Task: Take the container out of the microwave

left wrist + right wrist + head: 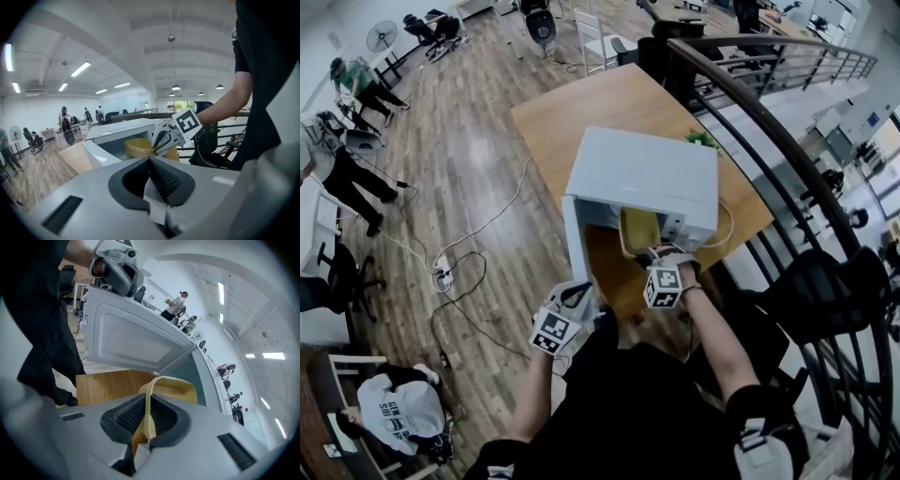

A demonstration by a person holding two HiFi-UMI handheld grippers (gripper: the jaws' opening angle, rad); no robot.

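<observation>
A white microwave [642, 173] stands on the wooden table [581, 112] with its door [573, 244] swung open to the left. A yellow container [639, 230] sits tilted in the opening. My right gripper [656, 253] is shut on its near rim; in the right gripper view the thin yellow rim [149, 404] runs between the pads of the right gripper [149, 420]. My left gripper [577, 298] is at the door's free edge, jaws together with nothing seen between them [154, 180]. The left gripper view shows the container [138, 146] and the right gripper [159, 140] on it.
A black curved railing [778, 141] runs close on the right, with a dark chair [825, 291] behind it. A white cable [487, 220] trails from the table to a power strip on the wood floor. People stand and sit at far left [337, 159].
</observation>
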